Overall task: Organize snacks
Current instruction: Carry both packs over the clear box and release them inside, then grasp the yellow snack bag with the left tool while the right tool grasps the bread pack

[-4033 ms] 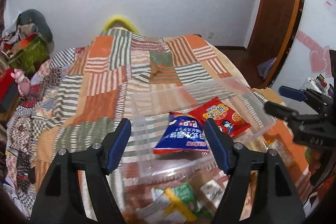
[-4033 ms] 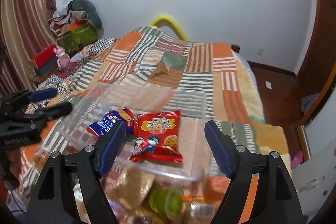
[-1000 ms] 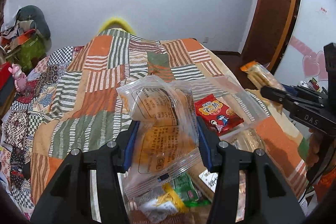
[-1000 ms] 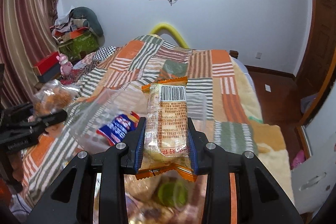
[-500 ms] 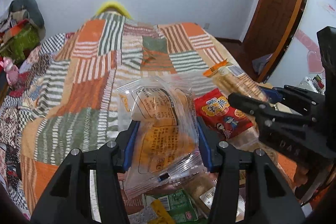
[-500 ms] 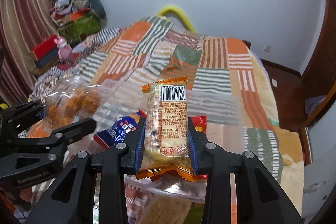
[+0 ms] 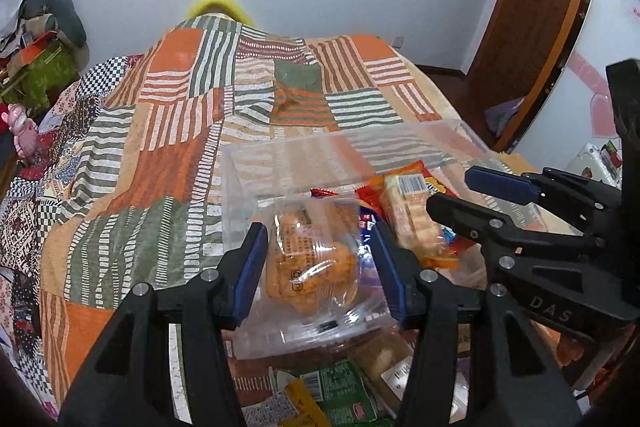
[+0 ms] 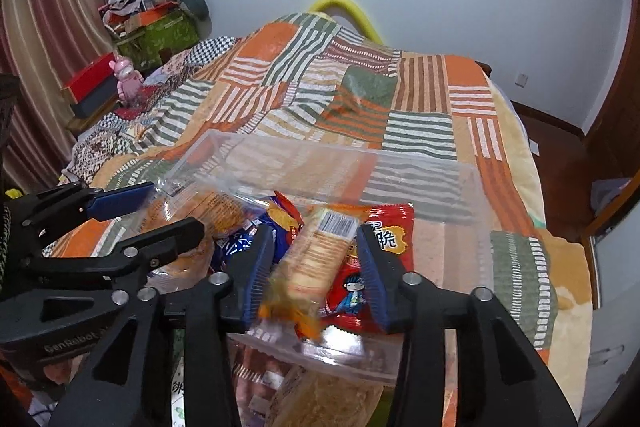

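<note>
Over a clear bin (image 8: pixel 400 163) on the bed, left gripper (image 7: pixel 320 263) jaws clamp a clear snack bag (image 7: pixel 312 267); right gripper (image 8: pixel 316 267) jaws are opening around a blurred cracker pack (image 8: pixel 316 255).

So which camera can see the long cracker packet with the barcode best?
The right wrist view. The cracker packet sits right between the right claw, whose jaws are opening, over the clear bin. The left wrist view shows the same packet only from the side, partly hidden behind that claw's finger.
</note>
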`<state>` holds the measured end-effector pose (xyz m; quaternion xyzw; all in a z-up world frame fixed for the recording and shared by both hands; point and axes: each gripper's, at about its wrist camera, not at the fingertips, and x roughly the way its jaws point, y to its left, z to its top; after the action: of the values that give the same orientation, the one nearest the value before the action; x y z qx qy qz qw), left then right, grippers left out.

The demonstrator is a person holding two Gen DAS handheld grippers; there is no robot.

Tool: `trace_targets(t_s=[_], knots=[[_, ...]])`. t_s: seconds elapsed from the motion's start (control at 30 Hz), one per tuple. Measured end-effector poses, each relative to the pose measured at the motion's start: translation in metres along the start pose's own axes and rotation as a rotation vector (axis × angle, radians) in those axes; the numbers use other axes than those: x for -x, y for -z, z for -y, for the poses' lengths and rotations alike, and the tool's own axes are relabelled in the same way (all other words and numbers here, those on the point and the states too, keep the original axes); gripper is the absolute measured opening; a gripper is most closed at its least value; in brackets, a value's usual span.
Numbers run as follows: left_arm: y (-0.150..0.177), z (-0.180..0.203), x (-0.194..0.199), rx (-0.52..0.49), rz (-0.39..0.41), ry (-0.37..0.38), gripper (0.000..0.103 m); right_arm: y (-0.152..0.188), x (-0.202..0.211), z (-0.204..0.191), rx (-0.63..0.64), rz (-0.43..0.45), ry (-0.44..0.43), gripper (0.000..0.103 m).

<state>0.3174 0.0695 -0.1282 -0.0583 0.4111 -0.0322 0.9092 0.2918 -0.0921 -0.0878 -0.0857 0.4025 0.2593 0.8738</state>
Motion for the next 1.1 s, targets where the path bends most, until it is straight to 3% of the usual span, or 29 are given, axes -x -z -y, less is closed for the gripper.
trace_targets(t_s=[0.3, 0.57, 0.87, 1.1], knots=[[0.007, 0.004, 0.049, -0.043, 0.073, 0.012, 0.061, 0.006, 0.04, 0.003, 0.018, 0.088, 0.021, 0.051], [0.031, -0.002, 0.079, -0.051, 0.087, -0.002, 0.067, 0.024, 0.073, 0.017, -0.005, 0.126, 0.033, 0.052], [0.076, -0.018, 0.073, -0.024, 0.006, -0.023, 0.069, 0.063, 0.082, 0.032, -0.046, 0.073, 0.057, 0.052], [0.11, -0.014, 0.061, -0.035, -0.065, -0.006, 0.069, 0.095, 0.072, 0.028, -0.08, 0.001, 0.016, 0.052]])
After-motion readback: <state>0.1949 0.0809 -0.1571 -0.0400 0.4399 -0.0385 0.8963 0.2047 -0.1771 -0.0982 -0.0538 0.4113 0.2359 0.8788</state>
